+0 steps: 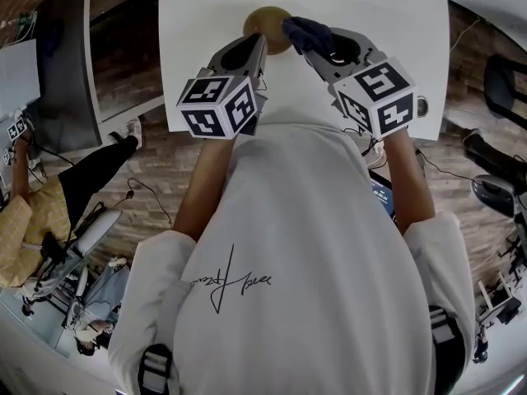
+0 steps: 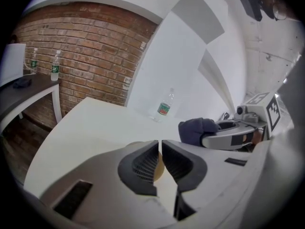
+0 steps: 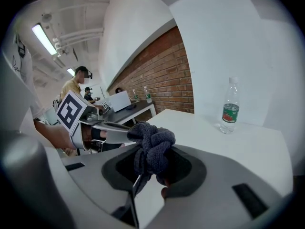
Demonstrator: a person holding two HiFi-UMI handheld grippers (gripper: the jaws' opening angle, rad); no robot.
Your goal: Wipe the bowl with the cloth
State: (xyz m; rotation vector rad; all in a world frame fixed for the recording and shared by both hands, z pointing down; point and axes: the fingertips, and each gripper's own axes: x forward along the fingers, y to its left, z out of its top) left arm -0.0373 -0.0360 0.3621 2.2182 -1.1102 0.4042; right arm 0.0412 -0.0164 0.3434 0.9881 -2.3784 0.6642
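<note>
A tan bowl [image 1: 268, 21] sits on the white table [image 1: 206, 23] near its front edge. My left gripper [image 1: 255, 46] is shut on the bowl's near rim; in the left gripper view a strip of the bowl [image 2: 159, 168] shows between its nearly closed jaws [image 2: 160, 144]. My right gripper [image 1: 311, 46] is shut on a bunched dark blue cloth [image 1: 306, 31], held just right of the bowl, at its edge. From the right gripper view the cloth [image 3: 152, 144] bulges out above the jaws [image 3: 147, 173]. The left gripper view shows the cloth [image 2: 196, 129] to the right, above the table.
A plastic water bottle [image 3: 230, 108] with a green label stands at the far side of the table, by the white wall [image 2: 164, 106]. A dark desk [image 2: 24, 92] with bottles stands by the brick wall. A person in yellow [image 1: 25, 229] sits to the left.
</note>
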